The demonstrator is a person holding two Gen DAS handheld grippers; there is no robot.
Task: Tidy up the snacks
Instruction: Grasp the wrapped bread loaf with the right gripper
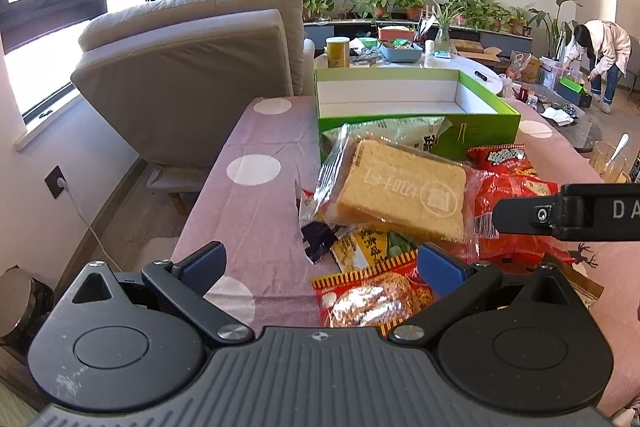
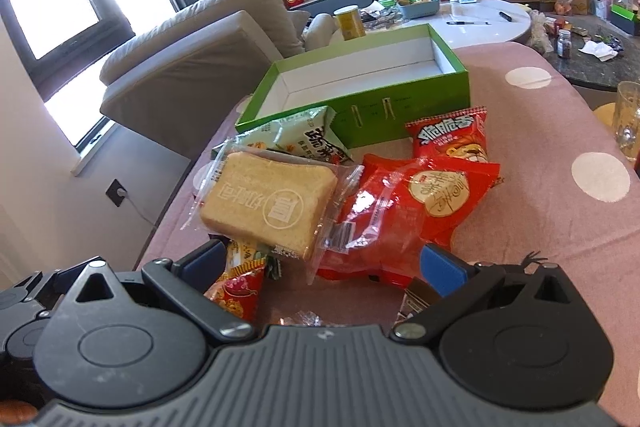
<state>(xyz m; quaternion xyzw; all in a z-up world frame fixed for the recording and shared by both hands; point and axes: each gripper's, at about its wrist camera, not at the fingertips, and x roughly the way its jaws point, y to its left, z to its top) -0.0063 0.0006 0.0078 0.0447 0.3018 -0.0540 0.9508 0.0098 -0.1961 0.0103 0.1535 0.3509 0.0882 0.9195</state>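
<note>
Nothing packed yet: green box (image 2: pixel 400 107) sits open and empty at the far side of the tabletop (image 2: pixel 560 227), snack pile heaped just in front of it, so I'd call this the pre-grasp stage of the first pick. Left tool (image 1: pixel 320 263) hovers over the near edge of the pile, jaws wide apart, nothing between the pads; a red snack packet (image 1: pixel 368 295) lies directly below it. Right tool (image 2: pixel 320 263) same story: jaws wide, empty, angled down at the pile. Wrapped bread slice (image 2: pixel 268 203) rests on top of the heap, tilted, leaning over a pale green chip bag (image 2: pixel 304 139) that touches the box's front wall. Red pastry bag (image 2: pixel 420 207) lies beside the bread, smaller red packet (image 2: pixel 452 135) behind it near the box. The right tool's finger shows at the right edge of the left wrist view, over the red bags. Both tools pitched moderately downward, side by side. Next move as I read it: drop one tool onto the topmost item, probably the bread, pinch the wrapper rather than the soft slice, lift and carry forward over the box wall. Risk: crinkly film slipping, or dragging neighbours along.
</note>
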